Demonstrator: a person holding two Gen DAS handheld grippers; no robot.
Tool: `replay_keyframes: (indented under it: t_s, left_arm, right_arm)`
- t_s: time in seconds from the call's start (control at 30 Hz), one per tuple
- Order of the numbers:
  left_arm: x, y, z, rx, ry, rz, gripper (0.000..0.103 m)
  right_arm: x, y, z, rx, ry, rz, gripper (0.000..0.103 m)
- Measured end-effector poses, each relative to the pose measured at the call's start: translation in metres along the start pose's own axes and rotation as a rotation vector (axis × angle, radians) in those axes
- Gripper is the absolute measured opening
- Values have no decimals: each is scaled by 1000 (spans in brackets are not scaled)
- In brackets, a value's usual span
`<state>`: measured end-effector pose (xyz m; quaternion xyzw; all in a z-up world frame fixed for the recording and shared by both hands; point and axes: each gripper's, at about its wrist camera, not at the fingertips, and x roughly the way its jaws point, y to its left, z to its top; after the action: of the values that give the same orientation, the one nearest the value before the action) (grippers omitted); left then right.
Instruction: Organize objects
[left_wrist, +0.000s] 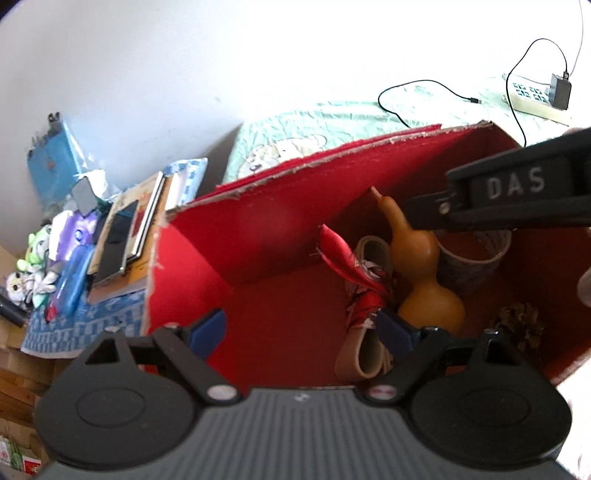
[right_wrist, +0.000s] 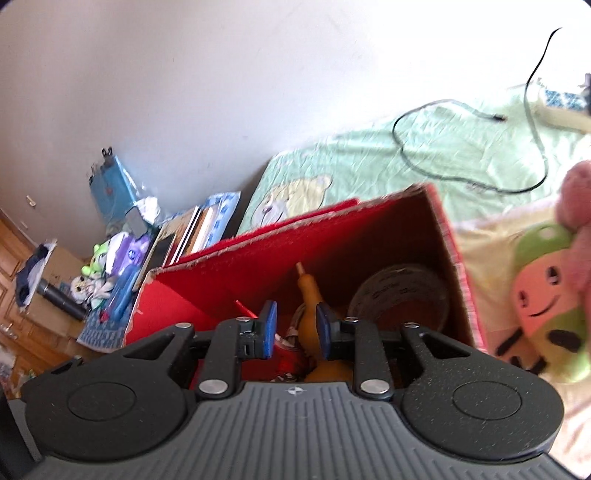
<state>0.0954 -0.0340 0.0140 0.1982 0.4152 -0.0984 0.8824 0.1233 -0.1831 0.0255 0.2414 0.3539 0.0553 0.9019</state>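
Low in the right wrist frame, the right gripper stands narrowly parted and empty, half hiding the smooth yellow gourd inside the red cardboard box. At the left wrist frame's bottom, the left gripper gapes wide, holding nothing, above the gourd, a paper cup and a blurred pinecone.

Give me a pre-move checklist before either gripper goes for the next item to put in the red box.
1. Left gripper empty and open: ok, jaws stand wide, nothing between them.
2. Right gripper empty: ok, pads apart with a narrow gap, gripping nothing.
3. Gourd settled in the red box: ok, standing upright beside the cup.
4. Free space in the box: ok, bare red floor on its left side.
5. Right gripper clear of the box: not ok, its finger reaches over the cup.
6. Pine cone stable: cannot tell, partly hidden.
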Motion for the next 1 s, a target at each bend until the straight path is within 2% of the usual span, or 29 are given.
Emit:
replay_keyframes:
  t_s: [0.07, 0.1, 0.13, 0.2, 0.23, 0.3, 0.43, 0.57, 0.67, 0.8, 1.0]
  left_arm:
    - [-7, 0, -2, -13, -4, 4, 89]
    - [-28, 3, 4, -23, -5, 3, 89]
    - [-34, 5, 5, -33, -6, 3, 89]
    - [-24, 18, -2, -54, -10, 8, 89]
    - [-41, 20, -3, -64, -16, 13, 89]
    - [-42, 23, -8, -77, -23, 28, 89]
    - [-56, 27, -14, -102, -35, 66, 89]
    - [-69, 31, -20, -135, -27, 89, 90]
    - [-76, 32, -27, -156, -20, 104, 90]
    - [-83, 32, -36, -174, -8, 128, 90]
    - [-88, 35, -49, -205, 13, 156, 90]
  right_arm:
    - [-10, -1, -2, -5, -27, -3, 33]
    - [-15, -1, -2, -5, -39, -1, 34]
    - [-20, -2, -3, -6, -48, 2, 35]
    - [-28, -2, -4, -14, -60, 10, 37]
    - [-32, -1, -4, -19, -66, 15, 38]
    - [-40, 0, -6, -25, -75, 29, 44]
    - [-54, 1, -11, -36, -86, 51, 44]
    - [-67, 1, -19, -38, -77, 80, 45]
    - [-77, 3, -24, -43, -78, 106, 53]
    - [-85, 8, -30, -83, -79, 121, 53]
    - [-91, 10, -40, -84, -21, 198, 53]
